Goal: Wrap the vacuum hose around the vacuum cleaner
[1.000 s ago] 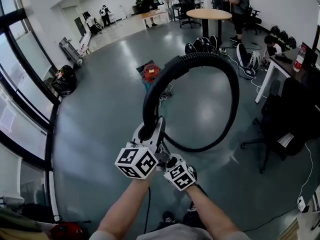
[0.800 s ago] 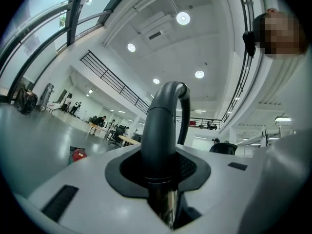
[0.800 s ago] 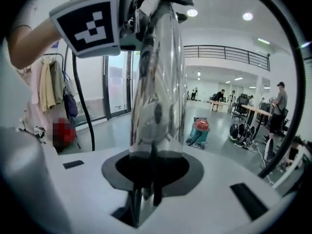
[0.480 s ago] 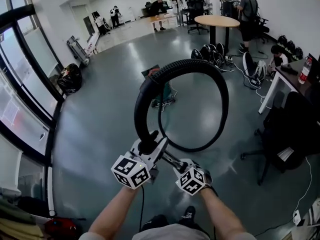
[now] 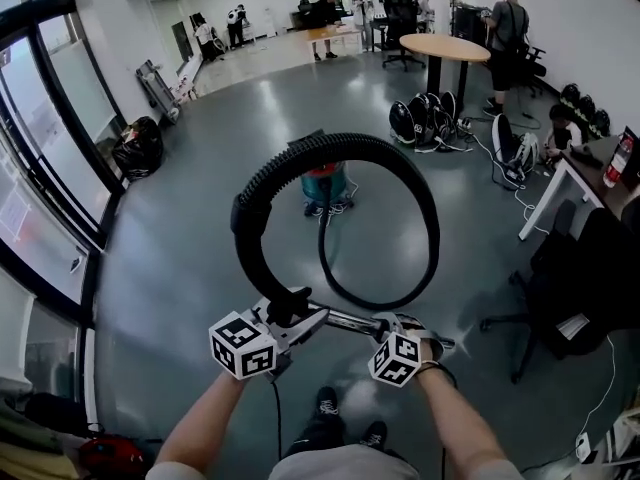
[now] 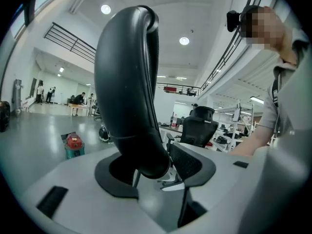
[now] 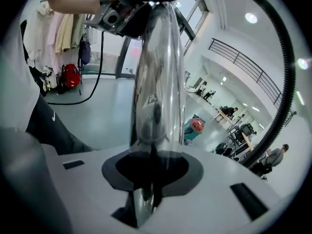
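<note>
A wide, glossy grey office floor (image 5: 200, 238) stretches away from a person seen from above, with a round wooden table (image 5: 445, 48) and a few people far off. In front of the person, a black ribbed vacuum hose (image 5: 330, 148) stands in the air as one large upright loop. Its far end drops to the floor beside a small red and teal vacuum cleaner (image 5: 322, 183), which sits well ahead of the person and shows through the upper part of the loop. The hose is not yet wound around the cleaner. The near end of the hose becomes a curved black handle (image 6: 129, 82) that joins a shiny metal tube (image 7: 158, 72) running level to the person's right. The left gripper (image 6: 155, 167) has the handle between its jaws. They have just been opening wider, and the pads lie against the handle's sides. The right gripper (image 7: 152, 172) pinches the metal tube firmly between narrow-set jaws
</note>
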`<state>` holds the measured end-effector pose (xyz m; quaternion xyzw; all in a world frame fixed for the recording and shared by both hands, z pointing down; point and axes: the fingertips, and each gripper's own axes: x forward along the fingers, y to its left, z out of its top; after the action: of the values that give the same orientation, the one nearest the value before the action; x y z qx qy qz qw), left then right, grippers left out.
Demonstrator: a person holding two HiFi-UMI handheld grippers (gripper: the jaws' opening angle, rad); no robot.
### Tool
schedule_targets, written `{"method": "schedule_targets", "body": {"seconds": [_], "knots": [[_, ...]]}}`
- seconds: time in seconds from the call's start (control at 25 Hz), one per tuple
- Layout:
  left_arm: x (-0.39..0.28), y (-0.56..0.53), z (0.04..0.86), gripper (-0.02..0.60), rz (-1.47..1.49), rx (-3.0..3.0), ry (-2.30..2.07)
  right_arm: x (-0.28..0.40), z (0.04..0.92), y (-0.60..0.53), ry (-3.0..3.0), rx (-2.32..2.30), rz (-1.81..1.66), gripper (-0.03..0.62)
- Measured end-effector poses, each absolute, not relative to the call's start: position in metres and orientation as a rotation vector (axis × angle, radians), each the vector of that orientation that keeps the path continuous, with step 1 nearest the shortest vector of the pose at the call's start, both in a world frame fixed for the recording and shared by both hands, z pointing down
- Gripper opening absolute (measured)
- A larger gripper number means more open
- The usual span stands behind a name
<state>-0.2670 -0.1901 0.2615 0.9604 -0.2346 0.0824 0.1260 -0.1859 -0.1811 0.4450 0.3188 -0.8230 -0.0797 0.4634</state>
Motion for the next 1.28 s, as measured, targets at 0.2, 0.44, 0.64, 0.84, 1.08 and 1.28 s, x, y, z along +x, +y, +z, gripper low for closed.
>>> {"method": "schedule_targets", "body": {"seconds": [0.2,0.44,0.64,0.84,1.08,1.28], "knots": [[-0.299,-0.221,0.29,0.216,0.494,2.873,-0.488,-0.183,0.44,-0.223,-1.879,0.765,-0.25,0.09],[-0.357,-0.255,0.357,0.216,0.834,2.867,-0.404,-0.185,0.438,-0.273,-1.783,0.812,-0.197,0.089],[-0.354,-0.251,0.359,0.216,0.896,2.974,-0.256,-0.19,0.442,-0.302,-1.753,0.853,-0.111,0.086],[-0.302,-0.282,0.321,0.216,0.951,3.244,-0.191,-0.189,0.454,-0.323,-1.674,0.756,-0.12,0.083],[-0.241,-0.333,0.36,0.216,1.344,3.295,-0.014,-0.177,0.458,-0.346,-1.673,0.668,-0.103,0.083],[-0.197,-0.367,0.408,0.216,1.611,3.173,0.147,-0.151,0.457,-0.37,-1.657,0.538,-0.15,0.083]]}}
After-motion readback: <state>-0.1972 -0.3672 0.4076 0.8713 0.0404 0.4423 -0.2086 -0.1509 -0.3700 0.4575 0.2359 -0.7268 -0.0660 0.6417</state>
